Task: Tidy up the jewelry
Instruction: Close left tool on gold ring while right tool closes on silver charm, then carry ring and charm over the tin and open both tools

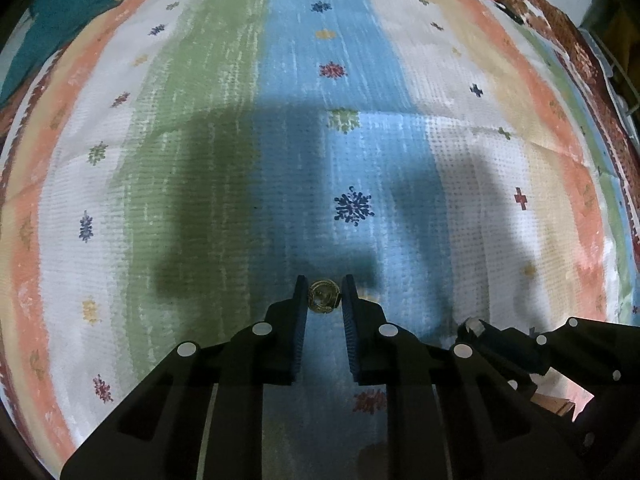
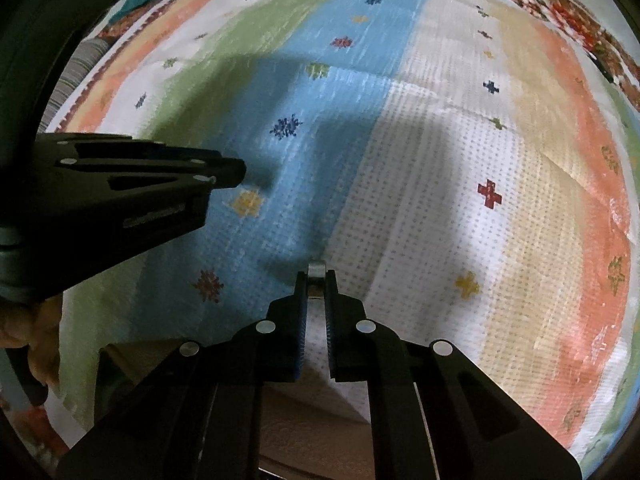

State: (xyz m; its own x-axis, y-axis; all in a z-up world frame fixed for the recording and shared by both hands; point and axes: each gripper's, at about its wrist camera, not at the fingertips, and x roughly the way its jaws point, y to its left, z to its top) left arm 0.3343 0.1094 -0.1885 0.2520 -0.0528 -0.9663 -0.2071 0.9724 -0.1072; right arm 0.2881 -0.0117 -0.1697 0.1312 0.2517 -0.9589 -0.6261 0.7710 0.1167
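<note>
No box, tray or other container shows in either view; the only surface is a striped cloth in green, blue, white, cream and orange with small snowflake motifs, lying flat under both tongs.

The left gripper is closed down on a small coiled piece of brass-coloured jewelry, a round, wiry bundle pinched between the tips of its two fingers. Whether it is a ring, an earring or a curled chain cannot be made out, since it sits in the tongs' own shadow over the blue stripe. From the right wrist view the left gripper appears side-on at the left edge, and its catch is hidden there.

The right gripper has its fingers drawn nearly together on a small silver-grey piece that stands up just past the tips; only its rounded top edge shows, so its type is unclear. It hangs over the meeting of the blue and white stripes. In the left wrist view, the right gripper is cut off at the lower right.
</note>
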